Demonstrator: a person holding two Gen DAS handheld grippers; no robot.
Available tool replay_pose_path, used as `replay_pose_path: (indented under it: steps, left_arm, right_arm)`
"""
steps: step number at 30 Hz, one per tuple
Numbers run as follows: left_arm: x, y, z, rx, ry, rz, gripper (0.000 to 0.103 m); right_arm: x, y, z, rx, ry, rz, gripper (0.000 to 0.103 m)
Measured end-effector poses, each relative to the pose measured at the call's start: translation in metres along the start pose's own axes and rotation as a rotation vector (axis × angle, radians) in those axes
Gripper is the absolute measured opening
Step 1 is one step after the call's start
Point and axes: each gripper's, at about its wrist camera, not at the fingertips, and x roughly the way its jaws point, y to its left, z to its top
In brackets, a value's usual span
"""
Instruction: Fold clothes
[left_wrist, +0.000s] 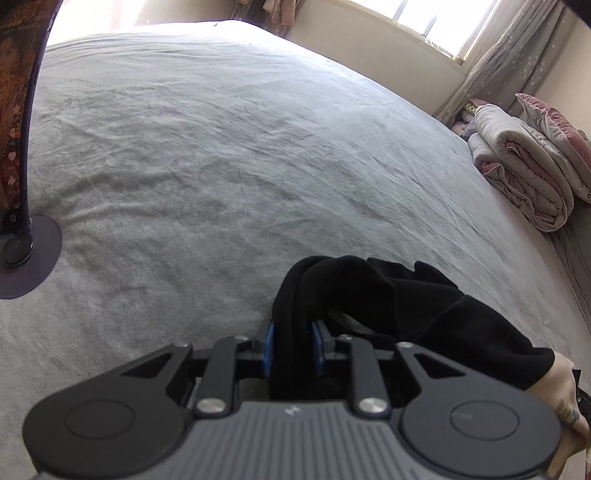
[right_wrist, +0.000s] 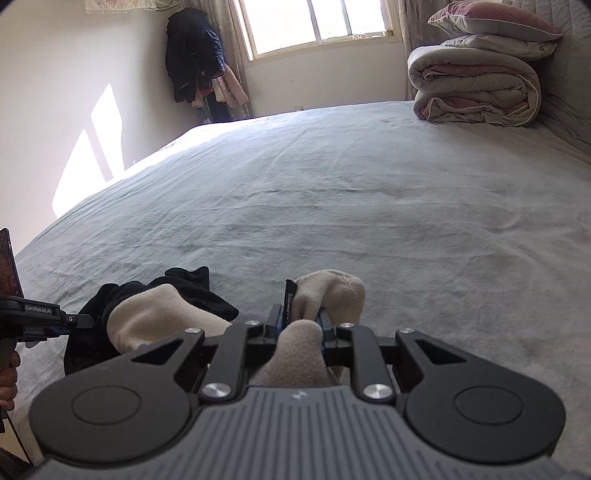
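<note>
Both tongs, left and right, are clamped on one black, cream-lined garment bunched low over the bed, seemingly gripping two edges to spread it.

**Layout of the bed and garment**

The bed fills both views. At its near edge lies the garment, bunched between the left gripper on its left and the right gripper on its right, each closed on a fold. A folded quilt sits at the far right of the bed, with a pillow stacked on it. A window stands behind the bed, with hanging clothes to its left
</note>
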Motion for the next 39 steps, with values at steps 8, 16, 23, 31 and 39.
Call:
replay_pose_path:
  steps: [8,16,23,31,39]
  left_arm:
    - [0.002,-0.002,0.003,-0.006,0.015,-0.023,0.075]
    - [-0.011,-0.019,0.018,0.091,-0.097,-0.044,0.082]
    - [0.014,-0.042,0.029,0.272,-0.066,-0.142,0.082]
    - [0.036,-0.048,0.013,0.331,-0.037,-0.165,0.074]
    - [0.039,-0.037,0.01,0.332,-0.063,-0.173,0.051]
  right_arm:
    - [0.02,-0.019,-0.008,0.021,0.145,-0.068,0.058]
    - [0.01,-0.025,0.003,0.099,0.137,-0.034,0.07]
    - [0.018,-0.01,0.025,0.127,0.153,0.019,0.071]
    - [0.047,0.043,0.058,0.048,0.181,0.11,0.072]
    - [0.102,0.098,0.069,-0.001,0.235,0.187,0.072]
